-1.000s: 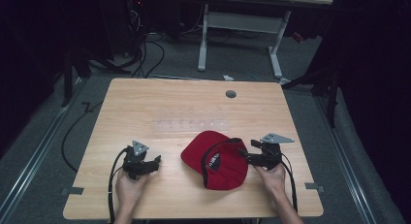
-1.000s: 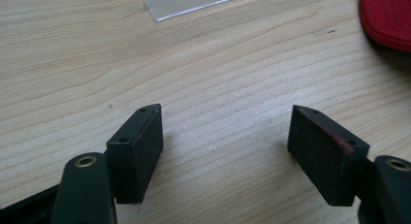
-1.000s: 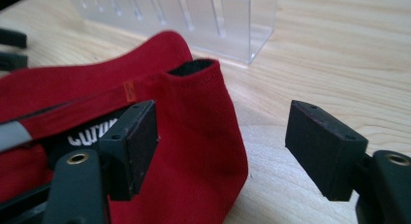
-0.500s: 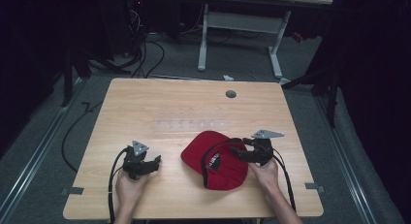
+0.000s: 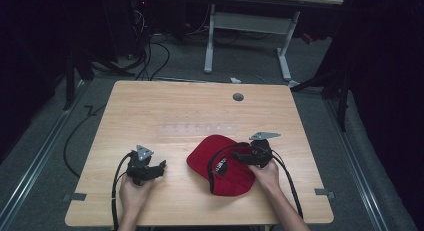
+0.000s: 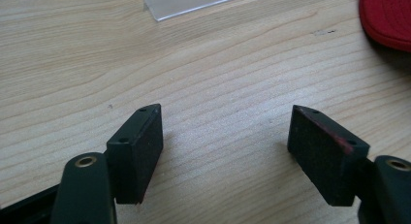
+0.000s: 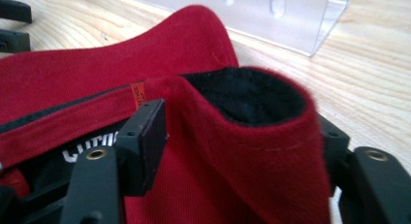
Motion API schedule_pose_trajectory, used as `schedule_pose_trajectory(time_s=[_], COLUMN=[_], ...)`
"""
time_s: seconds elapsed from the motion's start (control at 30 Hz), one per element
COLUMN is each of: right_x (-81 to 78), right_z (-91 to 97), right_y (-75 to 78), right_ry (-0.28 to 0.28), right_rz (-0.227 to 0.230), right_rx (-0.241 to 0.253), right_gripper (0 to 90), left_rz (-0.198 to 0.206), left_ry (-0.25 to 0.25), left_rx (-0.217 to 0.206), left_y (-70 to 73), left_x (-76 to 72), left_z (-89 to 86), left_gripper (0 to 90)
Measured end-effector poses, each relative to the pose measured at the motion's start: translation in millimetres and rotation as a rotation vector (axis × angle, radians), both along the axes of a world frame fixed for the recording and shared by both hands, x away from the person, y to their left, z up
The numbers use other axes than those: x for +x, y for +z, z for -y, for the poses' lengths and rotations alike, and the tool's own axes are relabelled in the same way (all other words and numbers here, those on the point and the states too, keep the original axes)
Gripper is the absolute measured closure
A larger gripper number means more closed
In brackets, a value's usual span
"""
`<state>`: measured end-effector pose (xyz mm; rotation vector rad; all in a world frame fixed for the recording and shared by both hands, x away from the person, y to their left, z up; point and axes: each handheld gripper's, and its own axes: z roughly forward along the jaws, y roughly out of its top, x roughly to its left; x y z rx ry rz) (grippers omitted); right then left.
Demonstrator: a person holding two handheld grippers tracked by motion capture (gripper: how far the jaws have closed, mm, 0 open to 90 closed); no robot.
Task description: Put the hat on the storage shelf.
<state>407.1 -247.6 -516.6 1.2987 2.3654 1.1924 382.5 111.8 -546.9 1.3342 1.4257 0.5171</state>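
Jaws of the right gripper (image 7: 237,136) have just been closing on a bunched fold of the red cap (image 7: 194,54), one pad against each side of the cloth; jaws of the left gripper (image 6: 225,151) stand apart over bare wood with nothing between them; in the high view the cap (image 5: 220,163) lies lower centre on the wooden table (image 5: 150,106), the right gripper (image 5: 252,153) at its right edge, the left gripper (image 5: 147,168) well apart at lower left; a clear plastic rack (image 7: 271,15) sits at the top of the right gripper view.
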Motion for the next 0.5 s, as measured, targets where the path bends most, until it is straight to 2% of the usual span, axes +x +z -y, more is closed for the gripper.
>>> schedule_pose_trajectory(time_s=[0.03,0.07,0.1,0.13,0.2,0.5], right_x=[0.5,0.5,-1.0,-1.0,-3.2,-5.8], right_z=[-0.8,-0.8,-0.6,-0.6,-1.1,6.4], right_y=[-2.1,-2.1,-2.5,-2.5,-2.9,-3.0], right_ry=[-0.001,-0.001,-0.009,-0.009,0.006,0.054], right_rz=[0.000,0.000,0.026,0.026,0.038,0.028], right_rx=[-0.010,-0.010,-0.025,-0.025,-0.045,-0.019], right_gripper=[41.6,41.6,47.1,47.1,54.5,75.1], left_rz=[0.000,0.000,0.000,0.000,0.000,0.000], left_ry=[-0.001,-0.001,0.000,0.000,-0.001,-0.001], left_rx=[0.001,0.001,0.001,-0.001,0.001,0.001], left_y=[0.0,0.0,0.0,0.1,0.0,0.0], left_x=[0.0,0.0,0.0,0.0,0.0,0.0], left_z=[-0.1,-0.1,0.0,0.0,-0.1,-0.1], left_gripper=[29.0,29.0,29.0,29.0,29.0,29.0])
